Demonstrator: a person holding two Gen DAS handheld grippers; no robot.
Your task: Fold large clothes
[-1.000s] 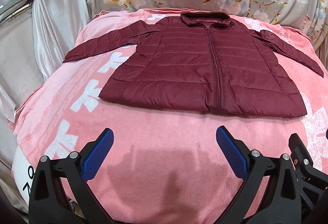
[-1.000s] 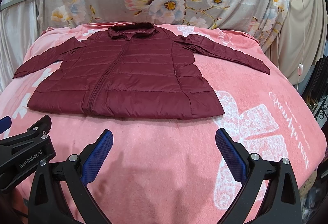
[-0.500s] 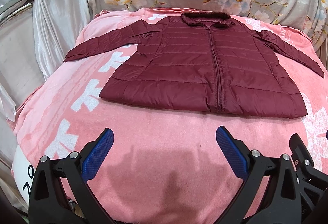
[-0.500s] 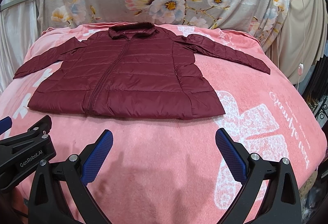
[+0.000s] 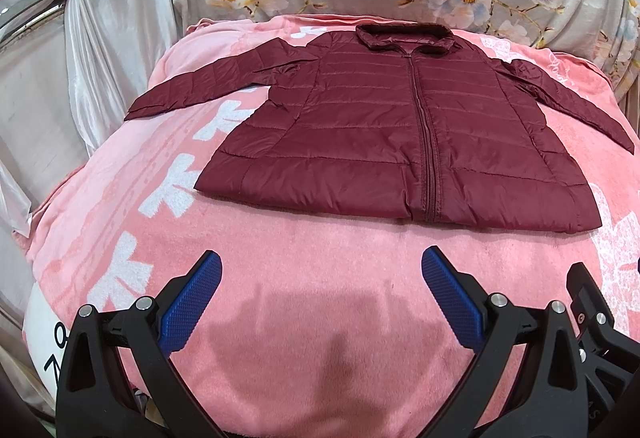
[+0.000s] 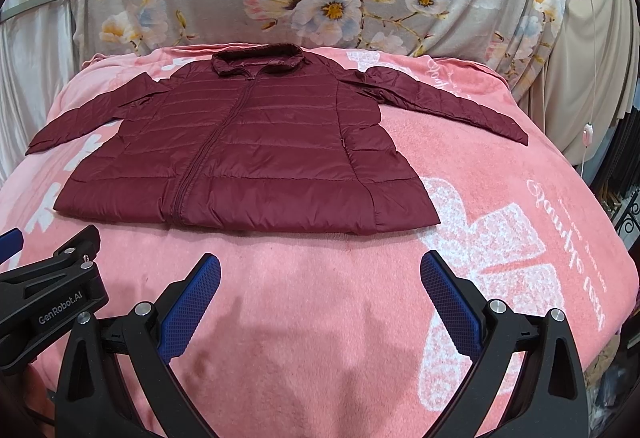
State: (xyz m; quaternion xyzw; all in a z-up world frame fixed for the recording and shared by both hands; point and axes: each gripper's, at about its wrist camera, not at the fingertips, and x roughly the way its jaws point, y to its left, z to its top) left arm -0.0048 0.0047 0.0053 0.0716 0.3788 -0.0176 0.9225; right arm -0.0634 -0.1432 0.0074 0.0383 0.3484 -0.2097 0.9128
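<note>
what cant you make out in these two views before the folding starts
- Jacket back and lining: hidden in both views, it lies front up, zipped.
- Blanket text: sideways, too small to read, right view.
- Bed under the blanket: covered.
- Left gripper and right gripper handles: cut off by the bottom edge.
- Dark rack: cut off at the right edge, right view.
</note>
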